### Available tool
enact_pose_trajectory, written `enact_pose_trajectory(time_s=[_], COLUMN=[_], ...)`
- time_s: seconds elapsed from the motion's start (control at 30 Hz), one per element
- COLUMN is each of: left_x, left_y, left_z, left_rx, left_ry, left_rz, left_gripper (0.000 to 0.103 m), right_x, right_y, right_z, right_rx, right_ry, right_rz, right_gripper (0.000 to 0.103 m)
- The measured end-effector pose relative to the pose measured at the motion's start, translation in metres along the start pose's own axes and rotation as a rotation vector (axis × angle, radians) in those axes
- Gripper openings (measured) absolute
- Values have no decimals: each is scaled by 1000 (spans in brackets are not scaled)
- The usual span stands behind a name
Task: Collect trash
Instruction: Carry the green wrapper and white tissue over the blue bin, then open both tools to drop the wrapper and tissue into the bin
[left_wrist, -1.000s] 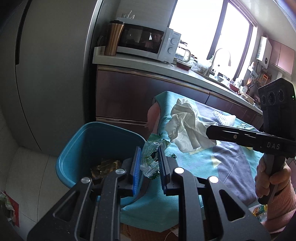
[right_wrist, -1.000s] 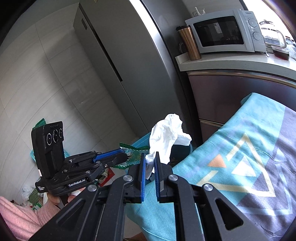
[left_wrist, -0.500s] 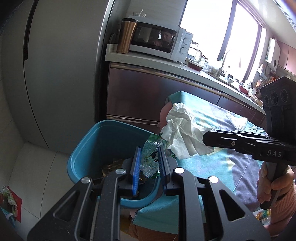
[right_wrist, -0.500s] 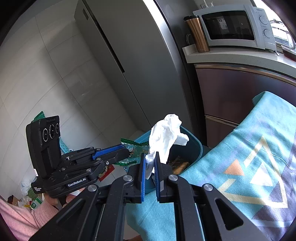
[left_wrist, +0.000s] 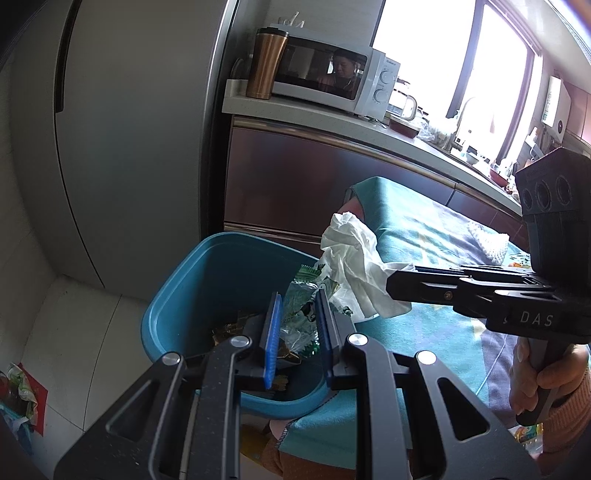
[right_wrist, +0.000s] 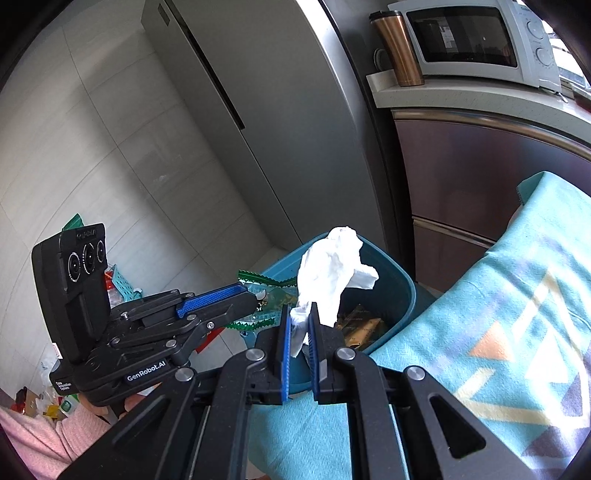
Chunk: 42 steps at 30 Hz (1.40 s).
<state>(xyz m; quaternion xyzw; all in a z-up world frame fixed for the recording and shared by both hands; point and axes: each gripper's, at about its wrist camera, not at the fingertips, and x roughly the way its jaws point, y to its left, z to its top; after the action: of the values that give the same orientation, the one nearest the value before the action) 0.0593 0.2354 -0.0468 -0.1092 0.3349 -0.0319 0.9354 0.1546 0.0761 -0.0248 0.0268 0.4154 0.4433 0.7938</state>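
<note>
A teal trash bin (left_wrist: 207, 280) (right_wrist: 400, 291) stands on the floor beside the cloth-covered table, with gold and brown wrappers at its bottom. My left gripper (left_wrist: 297, 301) is shut on a green and clear plastic wrapper (left_wrist: 301, 317), held over the bin's opening. My right gripper (right_wrist: 298, 312) is shut on a crumpled white tissue (right_wrist: 330, 273), which hangs above the bin's near rim. In the left wrist view the tissue (left_wrist: 354, 269) sticks out past the right gripper's fingers (left_wrist: 436, 284). In the right wrist view the wrapper (right_wrist: 266, 297) juts from the left gripper's fingers (right_wrist: 214, 299).
A turquoise patterned cloth (right_wrist: 498, 332) covers the table right of the bin. A grey fridge (left_wrist: 129, 129) and brown cabinets (left_wrist: 314, 184) stand behind, with a microwave (left_wrist: 332, 74) and a copper tumbler (left_wrist: 267, 62) on the counter. Loose packaging lies on the floor (left_wrist: 18, 387) at the left.
Both grippers have carried their loads left and down toward the bin. The wrapper now hangs over the bin's opening and the tissue has come over its rim. Neither grip has changed.
</note>
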Motion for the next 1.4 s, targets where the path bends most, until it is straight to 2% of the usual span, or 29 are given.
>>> enact_pose_trajectory(time_s=[0.6, 0.73, 0.9, 0.97, 1.1, 1.27, 1.4], left_x=[37, 50, 68, 77, 78, 61, 44], left_y=[14, 17, 20, 22, 21, 8, -17], left_z=[-3, -5, -10, -12, -16, -14, -8], left_rx=[-35, -38, -40, -42, -51, -15, 49], left_ry=[58, 79, 101, 121, 120, 62, 6], left_rz=[49, 56, 85, 99, 96, 68, 18], left_gripper=[20, 26, 27, 31, 31, 35, 36], right_x=[47, 58, 66, 64, 51, 22, -19], right_y=[-1, -2, -9, -11, -14, -19, -22], right_z=[7, 9, 5, 4, 1, -6, -16], right_rx=[7, 15, 42, 51, 54, 55, 50], right_ry=[88, 106, 126, 119, 97, 46, -28], right_rz=[-38, -49, -63, -65, -63, -54, -70], right_gripper=[8, 14, 19, 22, 23, 24, 27])
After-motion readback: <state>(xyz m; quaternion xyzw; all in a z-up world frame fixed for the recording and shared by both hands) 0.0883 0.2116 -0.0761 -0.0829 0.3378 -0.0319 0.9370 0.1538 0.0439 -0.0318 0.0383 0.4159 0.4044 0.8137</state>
